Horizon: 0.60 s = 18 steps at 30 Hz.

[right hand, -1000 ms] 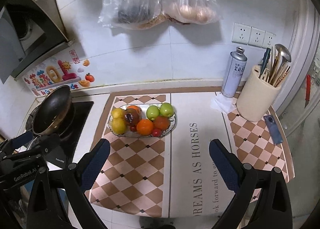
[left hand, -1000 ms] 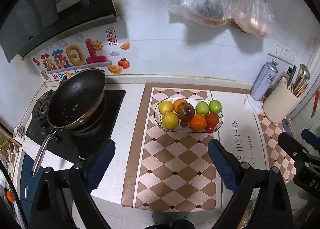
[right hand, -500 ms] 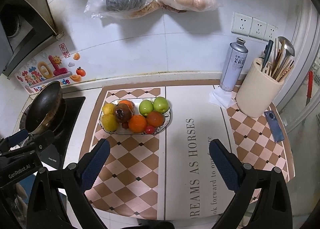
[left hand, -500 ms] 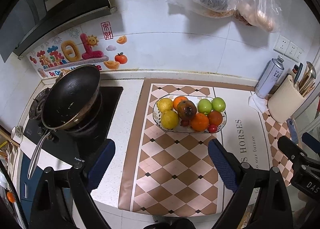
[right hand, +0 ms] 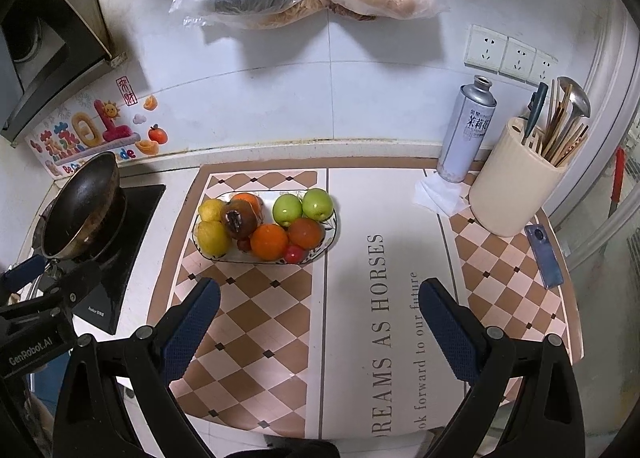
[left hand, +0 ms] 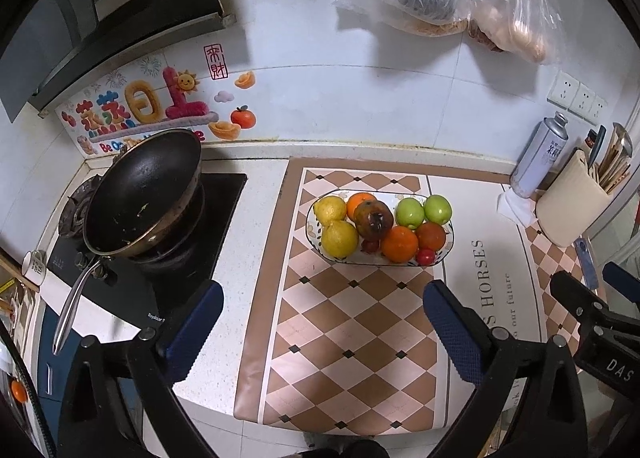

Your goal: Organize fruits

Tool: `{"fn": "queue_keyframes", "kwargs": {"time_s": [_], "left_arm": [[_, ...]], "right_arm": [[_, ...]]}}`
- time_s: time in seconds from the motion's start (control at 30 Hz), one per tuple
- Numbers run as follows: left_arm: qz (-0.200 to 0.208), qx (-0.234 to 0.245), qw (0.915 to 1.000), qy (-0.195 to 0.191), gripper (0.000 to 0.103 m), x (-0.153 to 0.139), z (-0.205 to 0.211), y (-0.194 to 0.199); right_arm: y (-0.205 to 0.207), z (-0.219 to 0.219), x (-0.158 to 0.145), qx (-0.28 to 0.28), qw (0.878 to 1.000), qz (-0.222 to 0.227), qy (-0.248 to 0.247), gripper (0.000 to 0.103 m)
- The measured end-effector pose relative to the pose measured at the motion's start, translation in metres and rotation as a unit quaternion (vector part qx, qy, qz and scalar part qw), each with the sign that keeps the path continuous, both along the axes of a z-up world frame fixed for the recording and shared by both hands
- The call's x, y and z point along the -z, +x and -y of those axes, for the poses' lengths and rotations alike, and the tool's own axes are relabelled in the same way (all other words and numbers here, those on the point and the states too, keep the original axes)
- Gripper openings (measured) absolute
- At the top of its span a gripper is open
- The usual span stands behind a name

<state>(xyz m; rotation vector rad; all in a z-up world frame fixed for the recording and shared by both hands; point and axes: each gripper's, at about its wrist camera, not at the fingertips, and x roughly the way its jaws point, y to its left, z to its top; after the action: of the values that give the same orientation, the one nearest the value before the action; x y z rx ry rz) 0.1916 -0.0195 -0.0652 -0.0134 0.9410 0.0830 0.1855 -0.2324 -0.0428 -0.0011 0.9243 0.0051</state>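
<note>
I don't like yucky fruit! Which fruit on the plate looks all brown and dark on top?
The brownish fruit in the plate, between the lemons and the green apples. It alone is dull with a black patch; the others look bright and clean.

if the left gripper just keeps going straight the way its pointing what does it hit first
Probably the fruit plate: the open left gripper aims just short of it, with only bare checkered mat between. The orange and yellow lemon sit nearest. Depth is unclear.

White tiled wall [right hand: 360, 106], patterned countertop mat [right hand: 360, 298]
</note>
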Motion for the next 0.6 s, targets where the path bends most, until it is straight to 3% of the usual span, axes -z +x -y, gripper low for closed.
{"fn": "queue_keyframes", "kwargs": {"time_s": [0.6], "left_arm": [[0.002,-0.009,0.9999,0.008,0.102,0.0038,0.0000,-0.0093]], "right_arm": [[-0.0063,0.0027,-0.0004,-0.007,1.000,-0.002,-0.004,0.102]]}}
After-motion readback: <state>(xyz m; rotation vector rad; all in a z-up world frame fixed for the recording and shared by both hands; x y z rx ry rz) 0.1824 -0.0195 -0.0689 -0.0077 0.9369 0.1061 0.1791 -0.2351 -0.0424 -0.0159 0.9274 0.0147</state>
